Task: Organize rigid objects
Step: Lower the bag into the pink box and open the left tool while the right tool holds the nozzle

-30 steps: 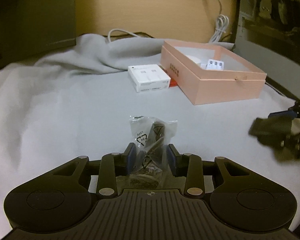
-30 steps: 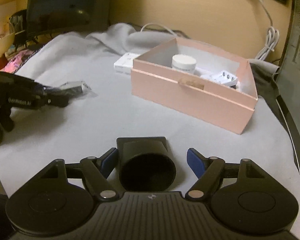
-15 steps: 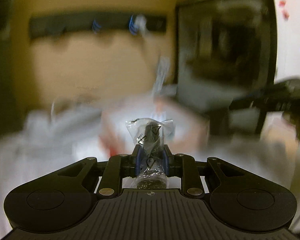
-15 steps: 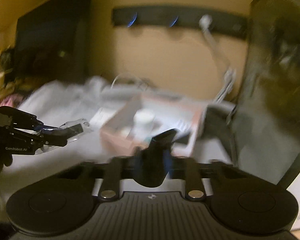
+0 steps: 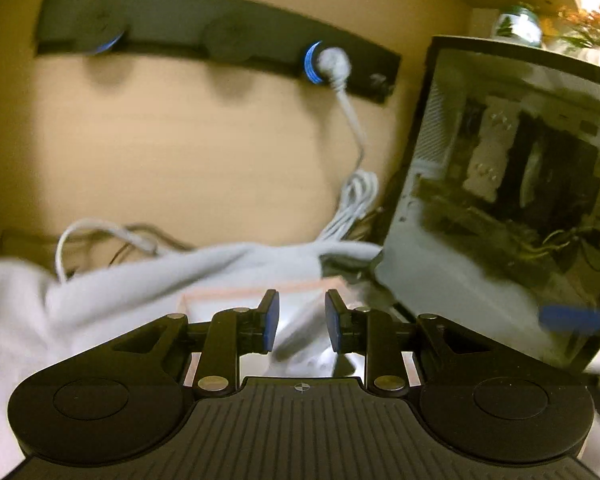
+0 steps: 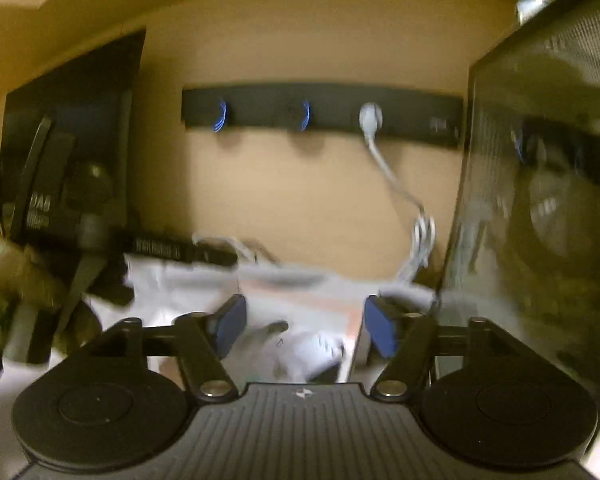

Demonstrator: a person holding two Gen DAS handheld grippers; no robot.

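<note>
The desk is draped in a soft grey cloth point(image 5: 100, 300), rumpled at the far edge. A hard computer case point(image 5: 500, 220) with a glossy see-through side panel stands to the right. Both of my hands have lifted off the cloth and now hang above the pink cardboard box point(image 5: 228, 293), an open, square-cornered carton with matte walls.

A second ago my right tool point(image 6: 304, 328) was clamped on a black, cup-shaped piece. Its jaws are now opening, well apart, with nothing between them. Below them the box interior is smeared by motion. I can make out a white plug adapter point(image 6: 320, 350), but I cannot pick out the black piece for sure. I judge it dropped in.

My left tool point(image 5: 302, 320) had pinched a crinkly clear plastic bag point(image 5: 300, 332) of dark small parts. Its jaws are also opening, and the bag is only a pale slanted streak at the gap. It seems to be slipping free toward the box rather than being gripped.

If so, both items count as stowed, and the white carton beside the box would be next.
</note>
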